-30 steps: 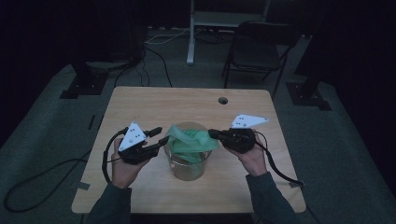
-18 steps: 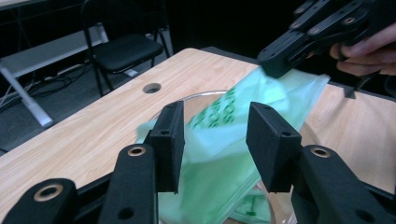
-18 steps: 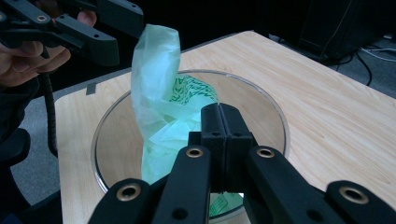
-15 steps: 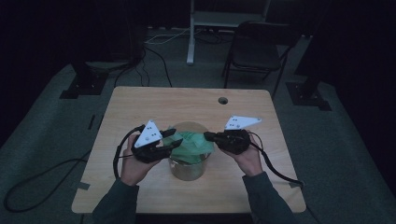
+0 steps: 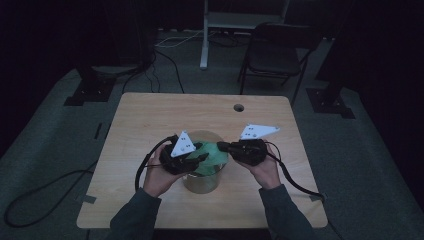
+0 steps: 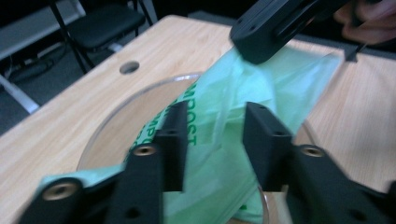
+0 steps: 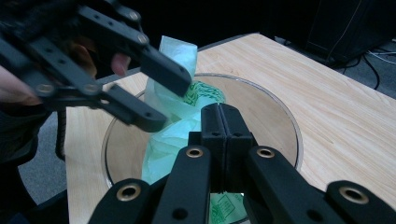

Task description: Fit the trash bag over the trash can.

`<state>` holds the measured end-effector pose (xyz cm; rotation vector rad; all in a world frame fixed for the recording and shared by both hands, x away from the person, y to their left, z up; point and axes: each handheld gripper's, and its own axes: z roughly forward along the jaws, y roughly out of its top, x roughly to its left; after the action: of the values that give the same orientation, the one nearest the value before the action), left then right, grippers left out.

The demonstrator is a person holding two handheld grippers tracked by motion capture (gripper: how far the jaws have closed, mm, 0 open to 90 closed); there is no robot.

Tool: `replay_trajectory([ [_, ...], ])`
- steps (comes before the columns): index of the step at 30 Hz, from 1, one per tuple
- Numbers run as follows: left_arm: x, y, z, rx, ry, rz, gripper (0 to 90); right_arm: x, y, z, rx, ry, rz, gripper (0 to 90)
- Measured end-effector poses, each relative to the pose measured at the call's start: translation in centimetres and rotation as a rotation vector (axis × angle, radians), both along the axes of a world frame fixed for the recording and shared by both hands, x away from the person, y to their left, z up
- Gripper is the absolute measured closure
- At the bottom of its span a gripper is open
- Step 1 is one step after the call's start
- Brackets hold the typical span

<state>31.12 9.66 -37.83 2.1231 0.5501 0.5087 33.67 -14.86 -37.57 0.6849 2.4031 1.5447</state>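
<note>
Viewing from above, the green bag sits in the clear container mid-surface. Left gripper fingers, just closing, straddle a fold without pinching. Right gripper fingers clamp the bag; keep that tension.

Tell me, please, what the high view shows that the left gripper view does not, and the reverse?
High view: both sleeves, the floor and the grey plates. Left gripper view: printed lettering on the green bag, and the left hand-held gripper with jaws just closing astride a fold. Both: the bag, clear container, table hole, and the right hand-held gripper pinching the bag.
</note>
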Motion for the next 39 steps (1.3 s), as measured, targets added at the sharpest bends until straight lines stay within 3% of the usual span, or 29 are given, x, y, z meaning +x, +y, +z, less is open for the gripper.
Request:
replay_trajectory([
  [3, 0.4, 0.0, -0.1, 0.003, 0.019, -0.006, 80.7, -0.2, -0.1, 0.0, 0.004, -0.004, 0.002, 89.6],
  [6, 0.6, -0.1, -0.1, 0.009, 0.024, -0.007, 89.4, -0.4, -0.2, 0.3, 0.008, -0.015, 0.004, 86.2],
  [13, 1.0, -0.2, 0.0, 0.001, 0.03, 0.009, 89.7, -1.5, -1.0, 1.0, 0.026, -0.05, 0.0, 81.3],
  [19, 1.3, -0.5, 0.1, -0.003, 0.032, 0.014, 89.6, -2.6, -0.7, 0.8, 0.015, -0.055, 0.047, 78.3],
  [23, 1.4, -0.8, 0.2, -0.009, 0.036, 0.015, 89.6, -3.0, 0.6, 0.0, -0.018, -0.056, 0.09, 70.1],
  [34, 1.3, -0.6, 0.6, -0.048, 0.043, 0.025, 89.6, -2.5, 2.4, -0.7, -0.077, -0.073, 0.084, 55.3],
  [37, 1.4, -0.6, 0.6, -0.056, 0.046, 0.03, 89.7, -2.2, 2.9, -1.3, -0.118, -0.077, 0.064, 55.6],
  [39, 1.5, -0.5, 0.6, -0.056, 0.046, 0.034, 89.6, -2.0, 3.1, -1.5, -0.15, -0.086, 0.044, 69.1],
])
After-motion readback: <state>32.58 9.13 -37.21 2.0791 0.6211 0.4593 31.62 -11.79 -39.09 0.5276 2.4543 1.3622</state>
